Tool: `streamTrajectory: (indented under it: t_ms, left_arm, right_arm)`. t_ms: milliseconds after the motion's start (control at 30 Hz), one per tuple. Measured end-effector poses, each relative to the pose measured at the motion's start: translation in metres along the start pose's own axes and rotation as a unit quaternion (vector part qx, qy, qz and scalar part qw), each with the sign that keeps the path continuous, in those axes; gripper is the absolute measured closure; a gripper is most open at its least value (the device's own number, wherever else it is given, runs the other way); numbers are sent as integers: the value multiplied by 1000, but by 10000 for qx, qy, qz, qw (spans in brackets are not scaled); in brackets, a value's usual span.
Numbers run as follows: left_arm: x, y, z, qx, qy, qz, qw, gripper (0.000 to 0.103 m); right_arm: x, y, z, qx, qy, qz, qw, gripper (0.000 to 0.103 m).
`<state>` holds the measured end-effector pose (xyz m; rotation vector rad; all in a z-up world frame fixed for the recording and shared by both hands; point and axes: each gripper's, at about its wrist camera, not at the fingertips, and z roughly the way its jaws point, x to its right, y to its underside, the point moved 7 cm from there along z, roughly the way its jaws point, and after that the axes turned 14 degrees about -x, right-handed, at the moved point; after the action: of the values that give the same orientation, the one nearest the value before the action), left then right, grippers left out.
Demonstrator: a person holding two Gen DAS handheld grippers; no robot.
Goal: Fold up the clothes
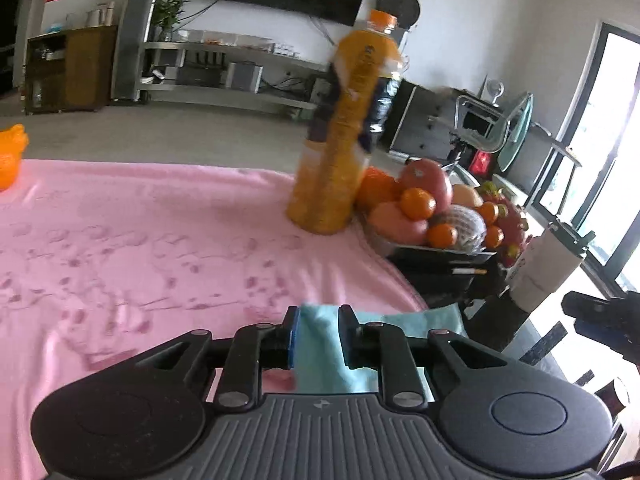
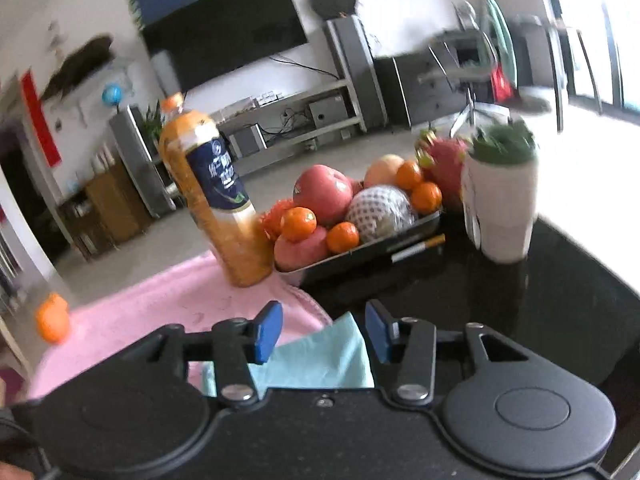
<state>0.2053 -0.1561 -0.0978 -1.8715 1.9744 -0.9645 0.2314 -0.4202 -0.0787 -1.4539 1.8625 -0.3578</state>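
Teal cloth (image 1: 324,356) lies at near edge of pink cloth (image 1: 160,240) on counter (image 2: 560,300), between the fingers of both claws: left claw (image 1: 318,338) and right claw (image 2: 322,330), both parted, neither pinching. Risk: dragging the pink cloth could topple the juice bottle (image 1: 344,132) standing on it, just beside the fruit tray (image 2: 360,248).

Daylight floods in from the tall dark-framed window (image 1: 604,128), right of the tall orange juice bottle (image 1: 344,128) in the left wrist view; its panes are blown out to white; the room is otherwise evenly bright with soft, faint shadows. In the right wrist view glare washes the floor right of the white cylindrical pot of green plant (image 2: 500,200); the glossy black tabletop (image 2: 520,300) beneath the pot carries a pale sheen. Both views bend strongly toward the edges; motion blur smears the bottle, pot and far furniture.
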Motion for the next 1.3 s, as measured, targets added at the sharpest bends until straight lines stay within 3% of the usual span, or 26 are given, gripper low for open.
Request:
streamTrajectory:
  t_ms: [100,267,400,500,567,600,700,767,800,833,867,1000,1067,1133,1200,1300]
  left_arm:
    - [-2,17,-10,-270,129,56,9995,84]
    - [28,59,-16,-819,577,594,9932,84]
    - [49,82,0,-1178,583,919,9871,84]
    - [46,93,15,-1405,491,743,9861,87]
    - [31,96,25,-1649,223,507,9847,92]
    - [23,98,24,-1679,166,421,9848,91]
    - [1,100,13,-1697,-27,220,9852,90]
    - [-12,101,3,-1731,-230,93,9846,92]
    - [-17,100,-3,-1730,-291,32,9845,92]
    - [-20,100,-10,-1724,-323,5,9845,91]
    - [-21,99,-18,-1721,-349,-4,9845,91]
    - [-11,90,-49,-1827,-530,18,9817,84]
    - [-2,86,-69,-1824,-549,113,9816,82]
    - [8,85,-85,-1704,-596,312,9831,65]
    - [15,86,-101,-1574,-680,491,9840,60]
    - [19,92,-116,-1598,-835,686,9812,58]
  right_arm:
    - [10,14,-14,-214,-100,439,9988,53]
    - [18,46,-20,-732,-457,1078,9904,54]
    - [33,92,5,-1544,-759,1804,9684,83]
    - [46,112,38,-2100,-873,2206,9485,86]
    - [56,117,50,-2218,-889,2372,9416,92]
    - [63,119,49,-2164,-804,2496,9404,102]
    - [88,123,33,-1797,-388,2929,9383,103]
    - [93,122,18,-1544,-69,2939,9433,103]
    - [93,122,9,-1385,163,2881,9474,95]
    - [92,121,0,-1206,435,2804,9513,94]
    - [89,121,-9,-1072,432,2791,9533,94]
    - [53,115,-38,-952,-318,2758,9560,86]
    - [24,104,-58,-961,-364,2337,9669,72]
    - [-6,96,-77,-977,-301,1863,9771,42]
    - [-32,91,-96,-1041,-173,1414,9843,29]
    - [-51,98,-118,-1202,229,970,9877,18]
